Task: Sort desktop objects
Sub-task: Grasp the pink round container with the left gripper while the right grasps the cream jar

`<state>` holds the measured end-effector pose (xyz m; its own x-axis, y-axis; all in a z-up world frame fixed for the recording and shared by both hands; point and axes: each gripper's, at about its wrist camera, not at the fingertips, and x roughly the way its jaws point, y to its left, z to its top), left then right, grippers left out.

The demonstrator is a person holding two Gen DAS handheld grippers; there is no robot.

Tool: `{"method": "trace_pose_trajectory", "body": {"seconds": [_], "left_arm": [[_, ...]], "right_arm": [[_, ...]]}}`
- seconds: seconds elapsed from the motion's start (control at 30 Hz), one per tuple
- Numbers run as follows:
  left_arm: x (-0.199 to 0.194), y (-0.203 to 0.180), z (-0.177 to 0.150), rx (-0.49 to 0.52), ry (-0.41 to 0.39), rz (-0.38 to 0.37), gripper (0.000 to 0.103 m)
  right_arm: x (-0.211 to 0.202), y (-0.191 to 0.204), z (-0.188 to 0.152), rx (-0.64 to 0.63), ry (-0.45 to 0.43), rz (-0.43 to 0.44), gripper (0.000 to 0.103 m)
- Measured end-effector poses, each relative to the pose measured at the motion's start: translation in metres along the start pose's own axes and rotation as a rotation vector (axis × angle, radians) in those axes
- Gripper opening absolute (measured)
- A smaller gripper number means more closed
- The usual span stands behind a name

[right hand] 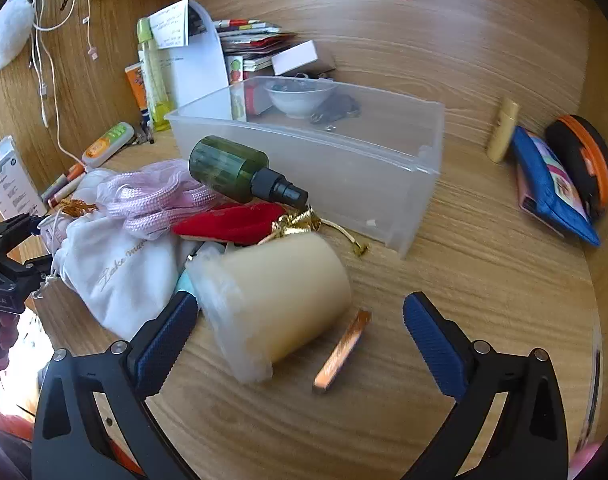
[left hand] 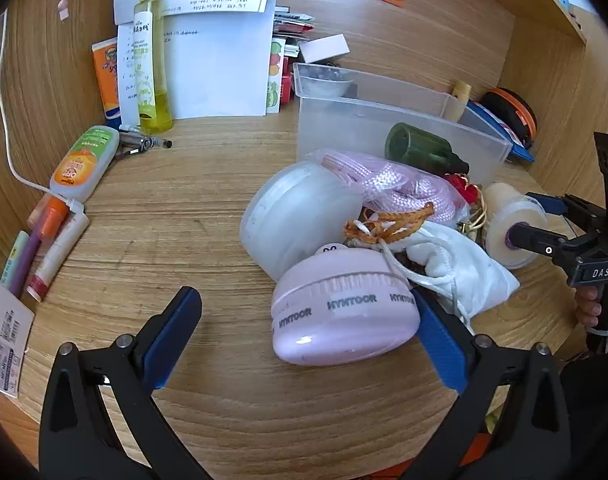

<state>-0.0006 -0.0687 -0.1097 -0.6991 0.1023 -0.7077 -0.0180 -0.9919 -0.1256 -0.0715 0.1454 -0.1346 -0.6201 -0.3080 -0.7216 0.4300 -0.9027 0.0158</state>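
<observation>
Cluttered wooden desk [left hand: 192, 208] with translucent bin [right hand: 344, 160]. Left gripper [left hand: 310, 336], angled down, jaws wide around pink HYKTOOR case [left hand: 344, 316]; right gripper [right hand: 300, 328] wide around cream candle [right hand: 280, 300].

A pink round case [left hand: 344, 312] lies on the wooden tabletop [left hand: 192, 216] against a frosted jar [left hand: 296, 216], beside a white pouch [right hand: 120, 272], a cream cylinder [right hand: 280, 300] on its side, and a green spray bottle [right hand: 240, 172] leaning on the clear bin [right hand: 344, 160].
</observation>
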Motion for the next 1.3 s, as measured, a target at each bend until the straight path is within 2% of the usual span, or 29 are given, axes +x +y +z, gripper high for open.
{"method": "trace_pose_trajectory", "body": {"seconds": [0.17,0.27,0.33,0.43,0.5,0.67,0.87,1.3], "left_arm": [[0.002,0.000,0.000,-0.023,-0.009,0.031,0.103],[0.004,0.002,0.000,-0.044,-0.010,0.037,0.103],[0.004,0.001,-0.001,-0.051,-0.016,0.045,0.103],[0.003,-0.001,-0.001,-0.049,-0.029,0.047,0.092],[0.004,-0.002,0.000,-0.048,-0.025,0.046,0.075],[0.007,0.000,-0.002,-0.058,-0.021,0.061,0.062],[0.002,0.005,-0.006,-0.065,-0.037,0.109,0.062],[-0.032,0.025,-0.002,-0.125,-0.120,0.146,0.062]], "right_arm": [[0.009,0.003,0.006,-0.046,0.026,0.061,0.086],[0.011,0.009,0.007,-0.083,0.028,0.075,0.077],[0.013,0.012,0.008,-0.103,0.026,0.074,0.075],[0.013,0.014,0.008,-0.120,0.013,0.066,0.074],[0.012,0.014,0.007,-0.120,0.007,0.065,0.072],[0.010,0.008,0.008,-0.086,0.010,0.077,0.068],[0.000,0.004,0.010,-0.053,-0.001,0.089,0.062],[-0.029,0.000,0.020,0.000,-0.061,0.081,0.062]]}}
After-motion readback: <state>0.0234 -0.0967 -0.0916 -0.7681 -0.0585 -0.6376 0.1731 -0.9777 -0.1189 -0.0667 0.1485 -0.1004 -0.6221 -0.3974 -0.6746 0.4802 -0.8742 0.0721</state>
